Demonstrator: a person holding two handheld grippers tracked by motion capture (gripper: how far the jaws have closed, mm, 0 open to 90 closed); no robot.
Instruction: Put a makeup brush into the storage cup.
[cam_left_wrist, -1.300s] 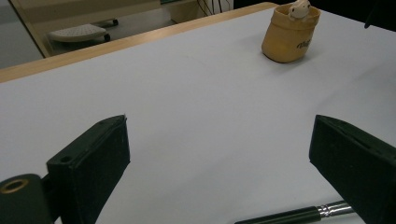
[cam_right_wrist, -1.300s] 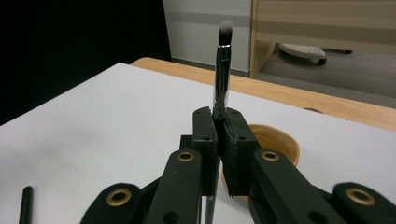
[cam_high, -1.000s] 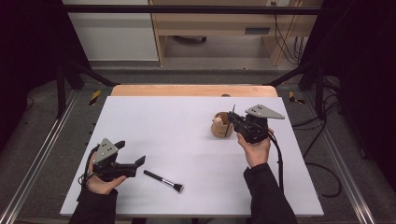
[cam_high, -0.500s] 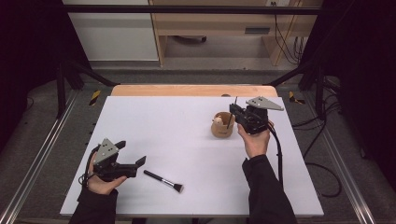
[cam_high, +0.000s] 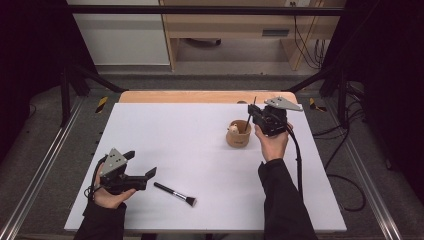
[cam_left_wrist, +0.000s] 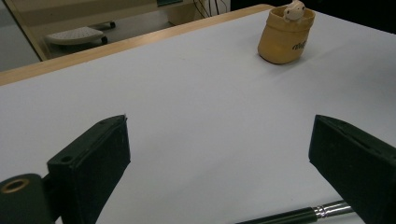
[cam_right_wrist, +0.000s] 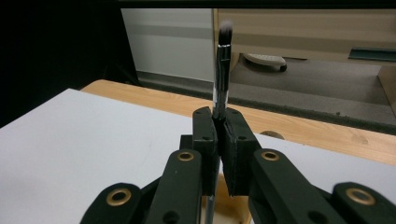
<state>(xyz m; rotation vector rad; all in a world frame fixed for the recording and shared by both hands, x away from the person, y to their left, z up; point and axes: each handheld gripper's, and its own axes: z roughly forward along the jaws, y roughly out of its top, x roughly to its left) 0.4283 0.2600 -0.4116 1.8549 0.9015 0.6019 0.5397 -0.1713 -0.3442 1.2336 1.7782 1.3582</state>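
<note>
Jaws, two sets: the left pair spread wide and empty, the right pair clamped on a slim brush. High view: left gripper (cam_high: 134, 179) held low over the near left of the white table (cam_high: 180, 130), its open end turned toward a black brush (cam_high: 174, 194) lying flat just beside it, bristles at the far end from the gripper; right gripper (cam_high: 260, 117) raised at the far right, next to a small tan pot (cam_high: 238, 134), the slim brush (cam_high: 249, 116) standing roughly upright above the pot. Left gripper view: both black jaws well apart, the black brush's handle and silver ferrule (cam_left_wrist: 303, 214) at the bottom edge between them, the pot (cam_left_wrist: 285, 35) well off with a pale item poking from its mouth. Right gripper view: jaws pressed together on the slim brush's shaft (cam_right_wrist: 220, 79), bristle tip uppermost, pot rim glimpsed below. Handling note, a judgement: the slim brush appears bound for the pot; lower it straight, handle first, centred over the mouth, and release only once it rests inside, so the light pot does not tip.
</note>
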